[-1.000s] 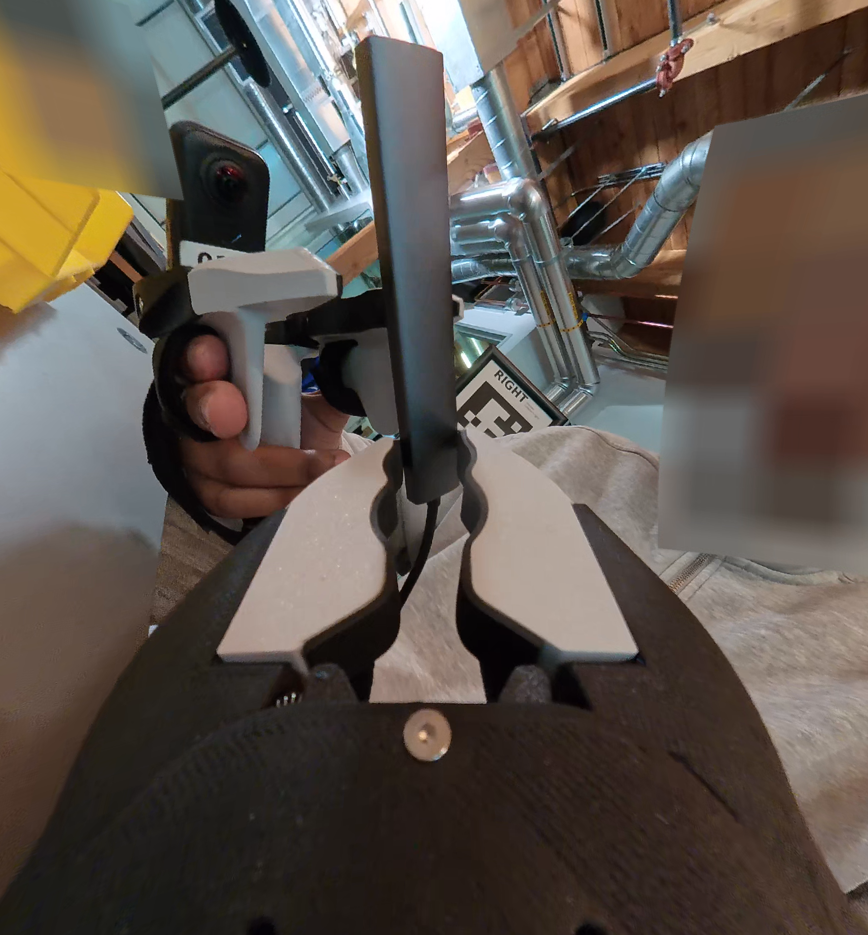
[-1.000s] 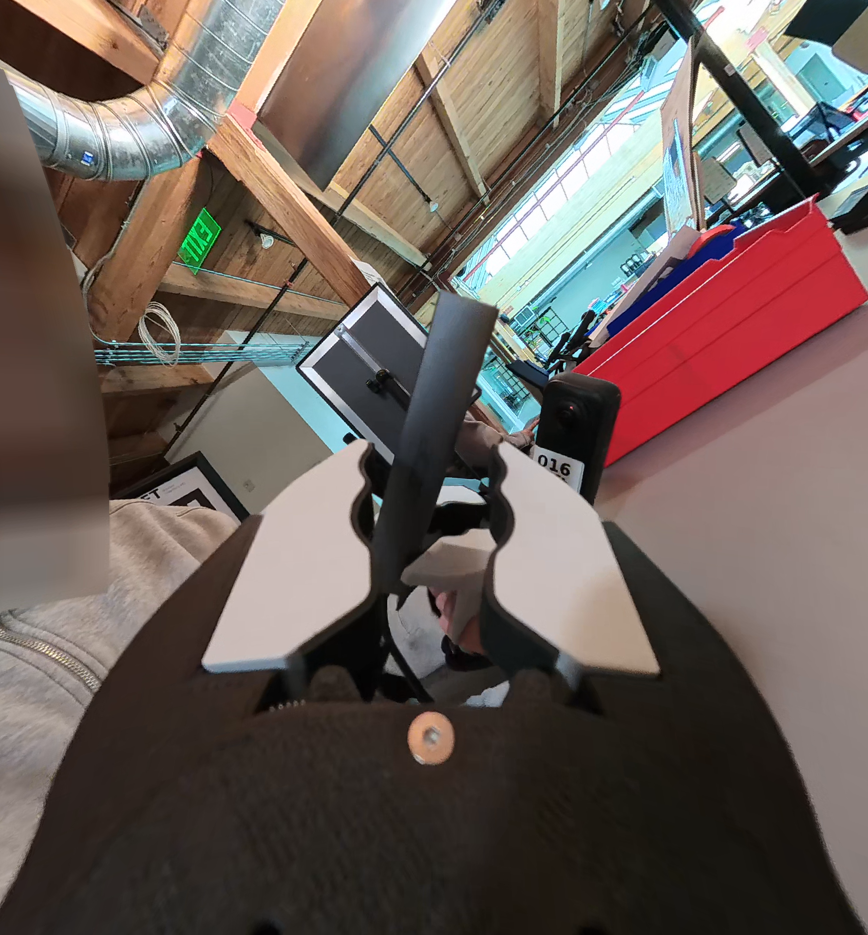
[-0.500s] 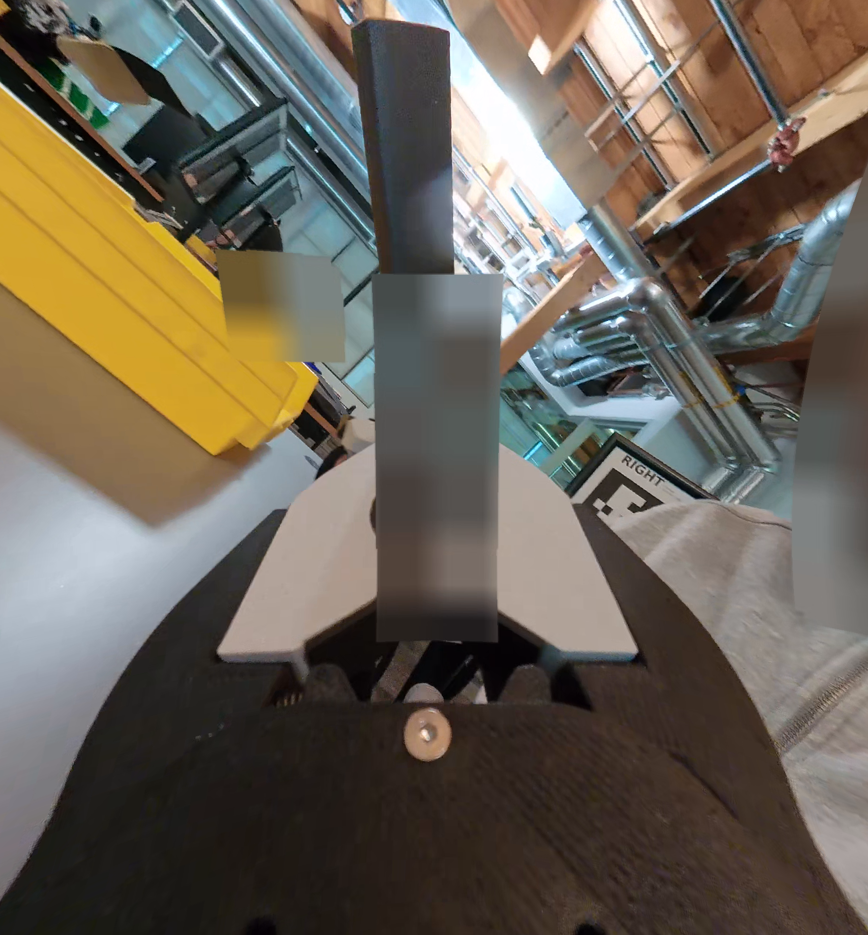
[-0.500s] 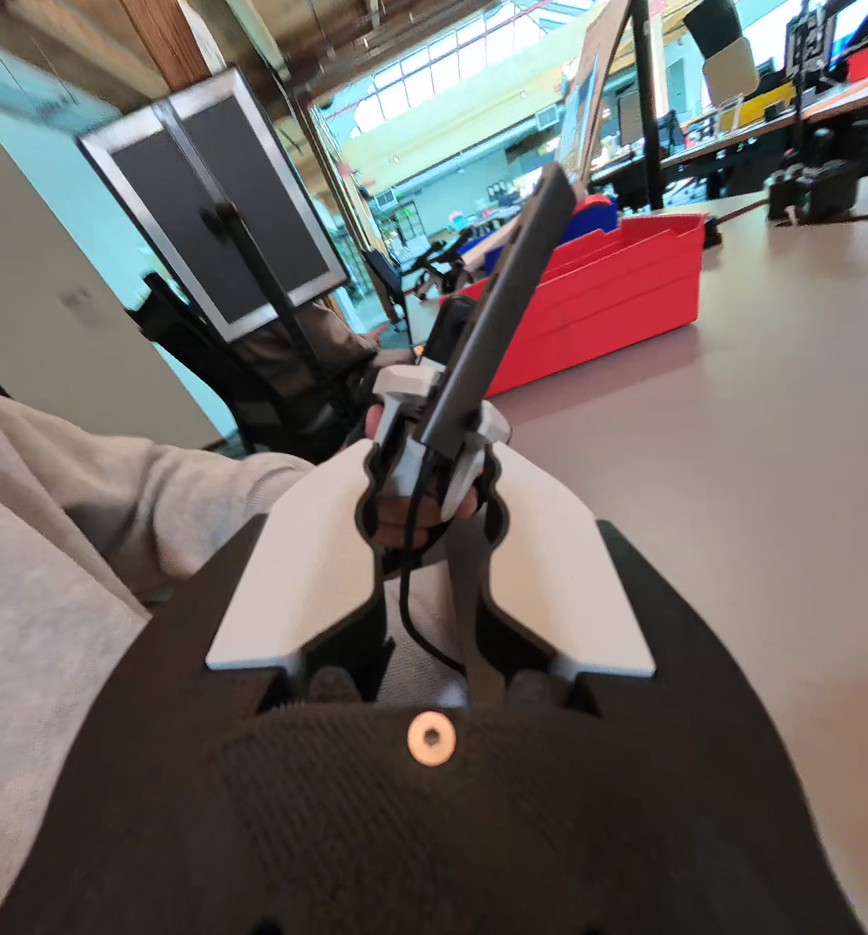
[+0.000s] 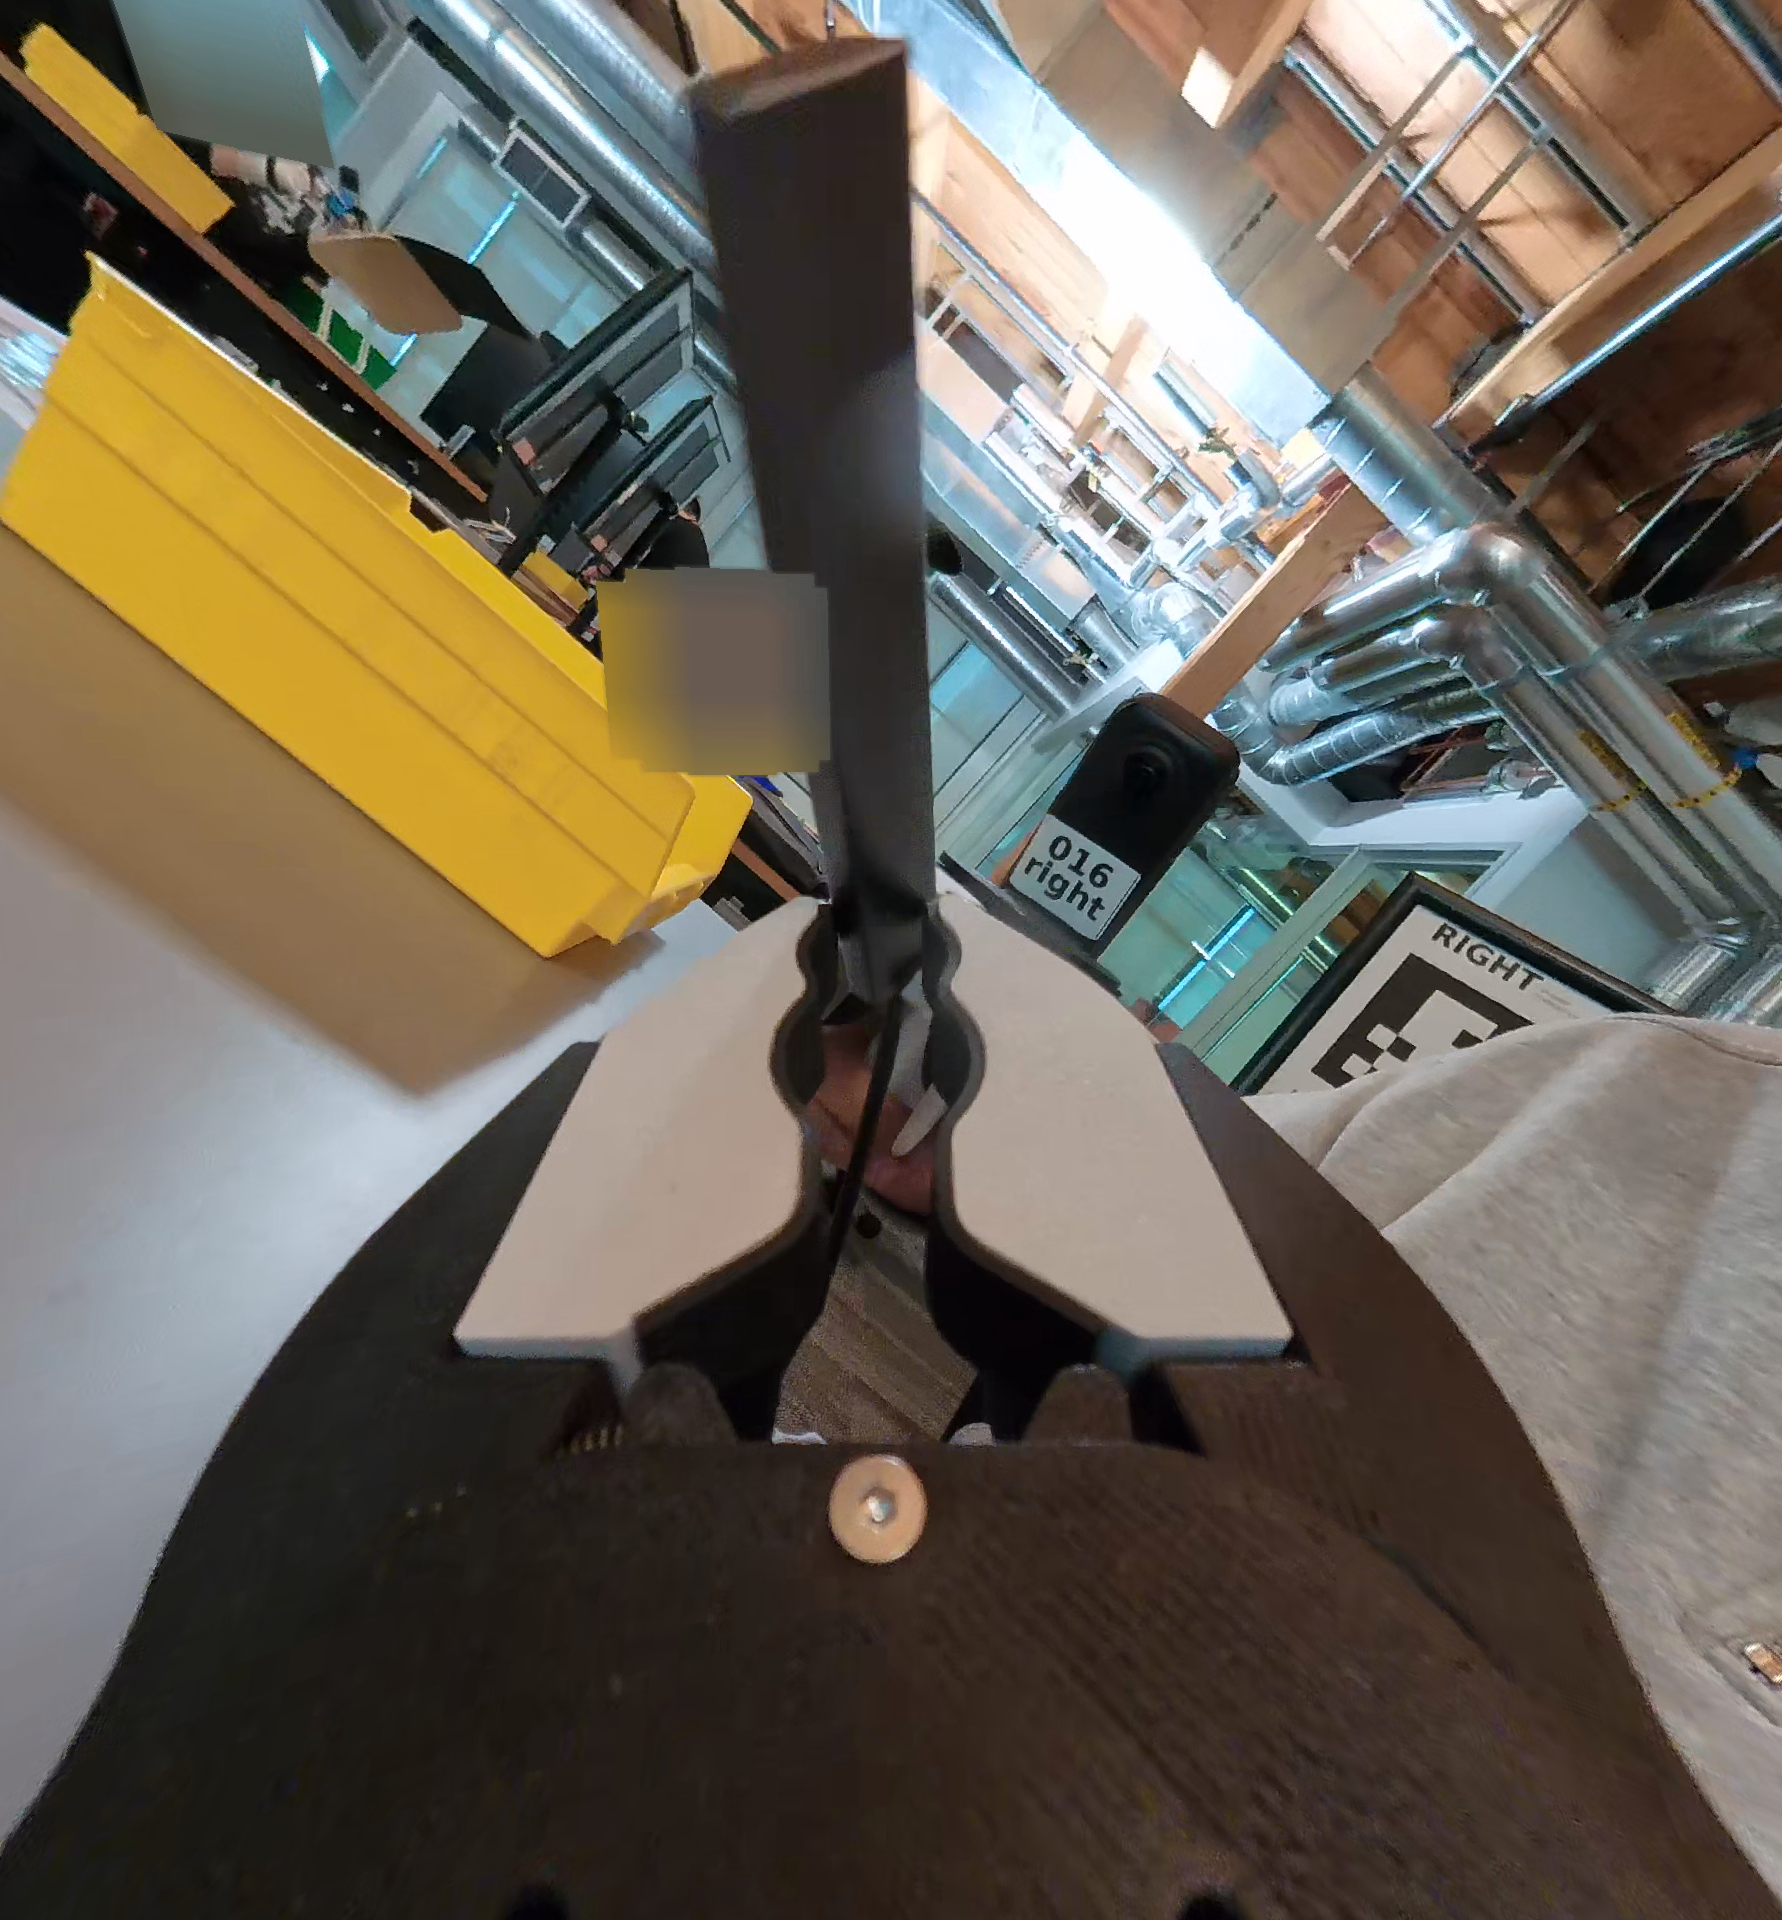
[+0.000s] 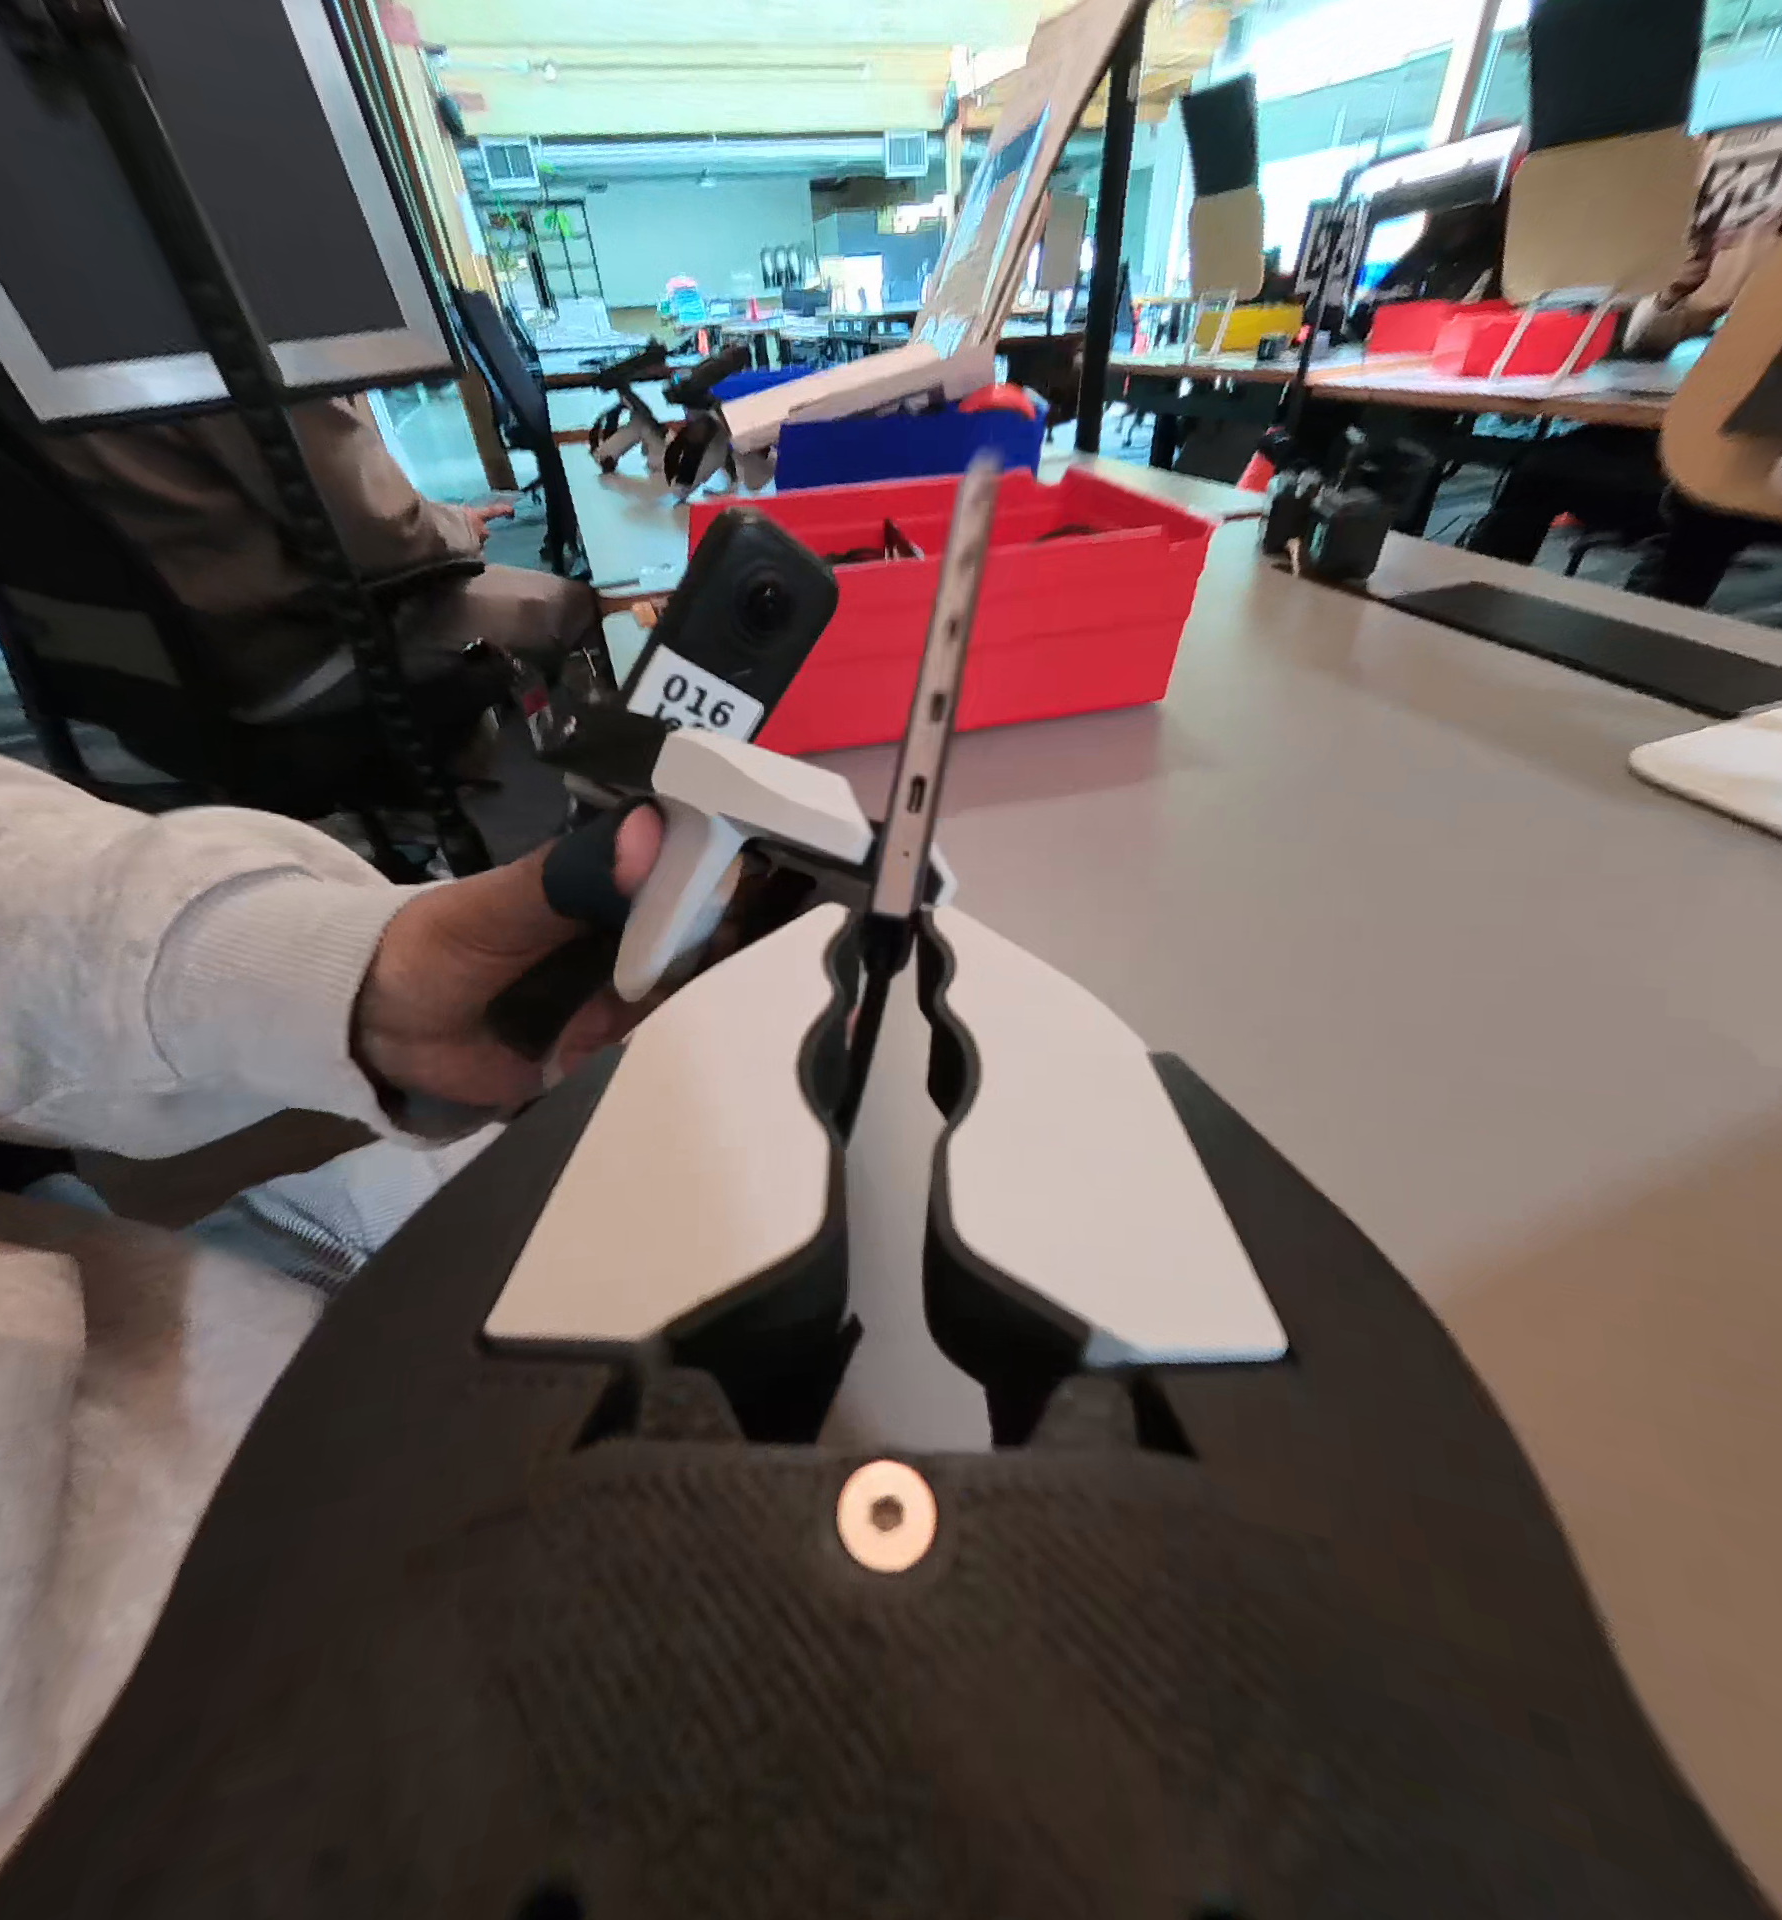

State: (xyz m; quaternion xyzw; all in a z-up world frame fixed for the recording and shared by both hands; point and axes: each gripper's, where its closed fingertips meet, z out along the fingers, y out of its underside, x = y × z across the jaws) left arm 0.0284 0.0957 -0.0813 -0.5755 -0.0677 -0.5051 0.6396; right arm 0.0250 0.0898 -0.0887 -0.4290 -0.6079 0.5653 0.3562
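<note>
A thin dark slab (image 5: 825, 416) with small ports along its edge (image 6: 944, 665) stands up from between both grippers. My left gripper (image 5: 876, 935) is shut on its lower end. My right gripper (image 6: 889, 925) is shut on the same end from the opposite side. A thin black cable (image 5: 856, 1122) hangs from the slab between the fingers; it also shows in the right wrist view (image 6: 866, 1039). The left gripper's white handle (image 6: 700, 862) and a hand (image 6: 471, 966) show in the right wrist view. The right gripper's black camera (image 5: 1136, 790) shows in the left wrist view.
A grey table (image 6: 1386, 935) lies below. A yellow bin (image 5: 347, 623) stands on it to the left, a red bin (image 6: 1022, 613) ahead with a blue bin (image 6: 897, 447) behind. A white base (image 6: 1760, 769) and black strip (image 6: 1593, 644) lie at right. A grey sweatshirt (image 5: 1593, 1247) is close. Only a small space, under 4 cm, lies between the two pairs of fingers.
Both views have swung down from the ceiling toward the table and room. The slab stays clamped in both grippers and has turned edge-on in the right wrist view.
</note>
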